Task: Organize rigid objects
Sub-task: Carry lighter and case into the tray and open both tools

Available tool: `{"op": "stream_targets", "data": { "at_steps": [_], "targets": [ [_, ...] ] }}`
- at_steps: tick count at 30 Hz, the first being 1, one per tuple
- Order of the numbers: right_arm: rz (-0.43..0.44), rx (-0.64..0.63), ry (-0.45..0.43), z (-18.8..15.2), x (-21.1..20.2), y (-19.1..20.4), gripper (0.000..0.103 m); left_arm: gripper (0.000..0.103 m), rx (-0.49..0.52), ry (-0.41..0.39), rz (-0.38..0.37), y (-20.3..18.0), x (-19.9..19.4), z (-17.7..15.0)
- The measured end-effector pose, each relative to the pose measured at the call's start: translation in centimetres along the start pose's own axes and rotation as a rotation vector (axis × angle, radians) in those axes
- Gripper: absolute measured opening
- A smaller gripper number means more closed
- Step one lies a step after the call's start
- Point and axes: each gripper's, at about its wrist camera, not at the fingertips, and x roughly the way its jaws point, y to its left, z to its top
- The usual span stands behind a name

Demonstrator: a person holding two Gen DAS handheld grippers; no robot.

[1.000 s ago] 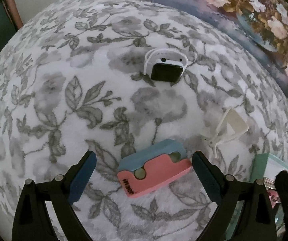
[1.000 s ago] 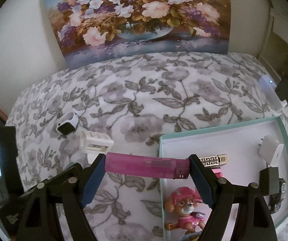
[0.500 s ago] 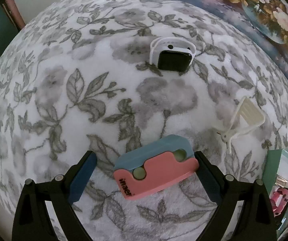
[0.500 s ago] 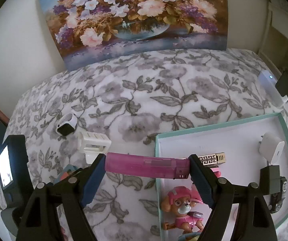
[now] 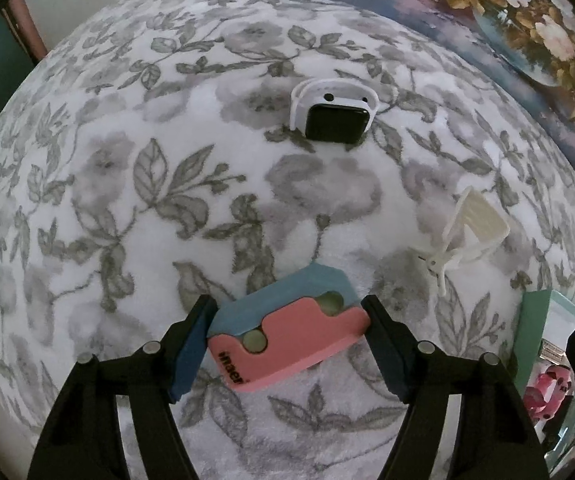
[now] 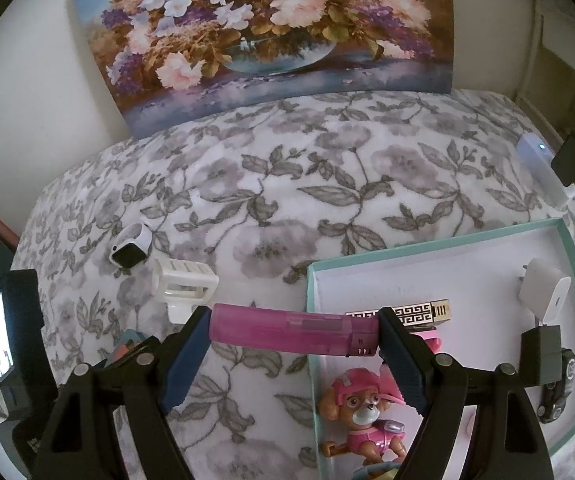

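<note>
- Two grabs going at once here, both halfway through the "get it into the box" routine
- Left gripper (image 5: 287,344) is pointed steeply down at the bed (image 5: 167,120), and its jaws have just been closing in on the pink-and-blue block (image 5: 287,340) (some folding tool with a brand print on it, can't read it properly). Both pads look right up against its two ends, though whether they really press yet I can't tell, and the block is sitting on the flowery blanket, not lifted
- Right gripper (image 6: 293,334) has a pink lighter (image 6: 291,330) clamped end to end between its pads, held crosswise in the air right over the near-left edge of the teal box (image 6: 567,240)
- Box already holds a gold patterned lighter (image 6: 419,312), a pink pup toy (image 6: 361,412), a white charger (image 6: 543,292), a black adapter (image 6: 539,354) and a little toy car (image 6: 555,396)
- Out on the bed: a white smartwatch (image 5: 333,118) further back and a white hair claw clip (image 5: 467,236) off to the right, near the box corner
- Next, my guess: left needs to finish the squeeze and lift straight up so the block doesn't drag in the fluffy blanket. Right needs to carry the lighter further in over a bare bit of the white box floor (there's space behind the gold one) and only then let go
</note>
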Motion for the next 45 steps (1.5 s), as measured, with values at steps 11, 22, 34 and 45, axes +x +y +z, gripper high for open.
{"op": "stream_targets", "data": {
  "at_steps": [11, 22, 34, 45],
  "targets": [
    [0.030, 0.028, -0.026, 0.8, -1.3, -0.8, 0.084, 0.075, -0.023, -0.096, -0.077, 0.0, -4.8, 1.1],
    [0.012, 0.085, -0.069, 2.7, -4.1, -5.1, 0.084, 0.075, 0.050, -0.280, -0.197, -3.1, -13.0, 1.2],
    [-0.029, 0.180, -0.039, 1.7, -5.1, -10.7, 0.084, 0.075, 0.215, -0.282, -0.243, -10.2, -15.0, -2.4],
    [-0.098, 0.210, 0.007, -1.4, -6.3, -14.7, 0.084, 0.075, 0.364, -0.253, -0.221, -14.9, -14.9, -7.7]
  ]
}}
